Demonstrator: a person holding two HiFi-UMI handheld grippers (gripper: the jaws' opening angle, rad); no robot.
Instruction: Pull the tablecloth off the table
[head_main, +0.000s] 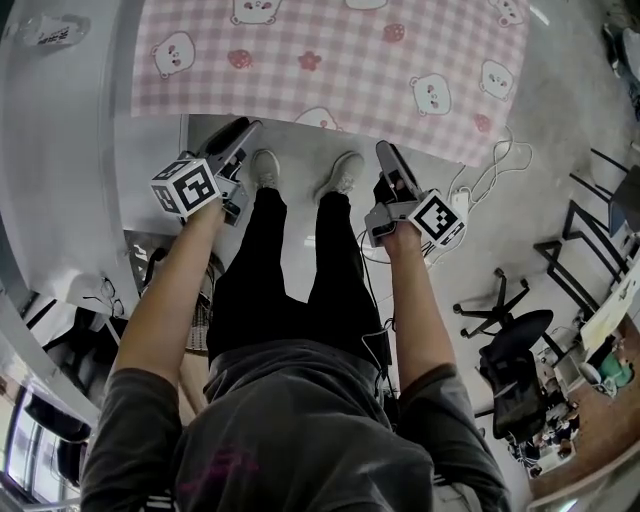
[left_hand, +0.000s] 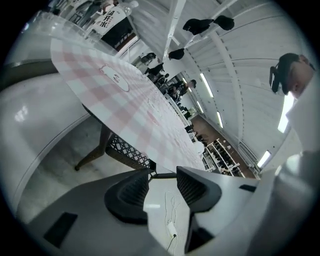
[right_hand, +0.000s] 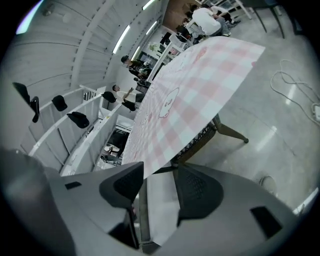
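Observation:
The pink checked tablecloth (head_main: 340, 60) with bear prints covers the table at the top of the head view, its near edge hanging towards me. My left gripper (head_main: 240, 130) points at that edge from just below, open. My right gripper (head_main: 388, 152) is open too, with its tips right at the hanging edge. In the left gripper view the jaws (left_hand: 161, 187) stand apart with only floor and a cable between them, and the cloth (left_hand: 130, 100) stretches away above. In the right gripper view a pale strip lies between the spread jaws (right_hand: 157, 187) below the cloth (right_hand: 195, 95); neither pad presses on it.
My shoes (head_main: 265, 168) stand on the grey floor just short of the table. White cables (head_main: 490, 170) trail on the floor at right, with office chairs (head_main: 500, 330) beyond. A table leg (left_hand: 92, 155) and a lattice frame sit under the cloth. A white partition runs along the left.

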